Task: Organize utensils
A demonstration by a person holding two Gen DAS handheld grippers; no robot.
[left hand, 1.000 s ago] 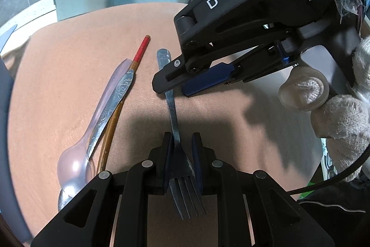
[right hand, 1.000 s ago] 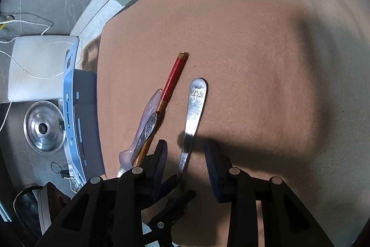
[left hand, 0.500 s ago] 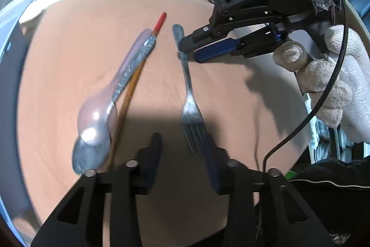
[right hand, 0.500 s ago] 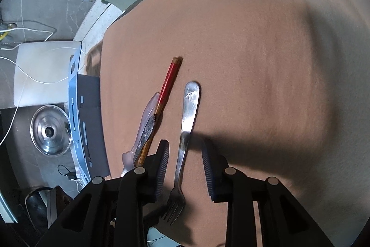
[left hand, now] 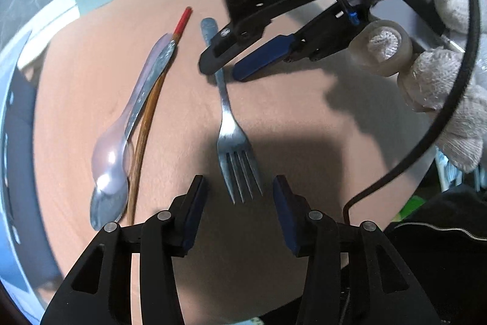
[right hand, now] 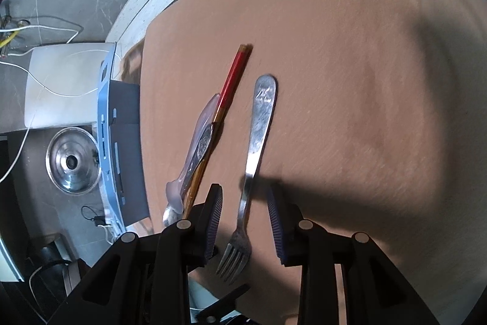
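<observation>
A: What is seen on the brown surface [left hand: 304,118], from the left?

B: A plastic spoon [left hand: 115,139], a metal spoon [left hand: 111,203] and a chopstick [left hand: 146,124] are bunched together (red tip far). The fork [left hand: 228,114] is laid just beside them, lengthwise, tines near.

A: And the claws?

B: The left claw [left hand: 240,206] is being opened, tines between untouched. The right claw [right hand: 245,221] is held apart around the handle.

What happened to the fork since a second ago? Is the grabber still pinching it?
No. The left gripper let go of the fork; its jaws are opening and have backed off the prongs, so the fork lies free on the brown mat. The right gripper stays open around the fork's handle. The spoons and chopstick haven't moved.
</observation>
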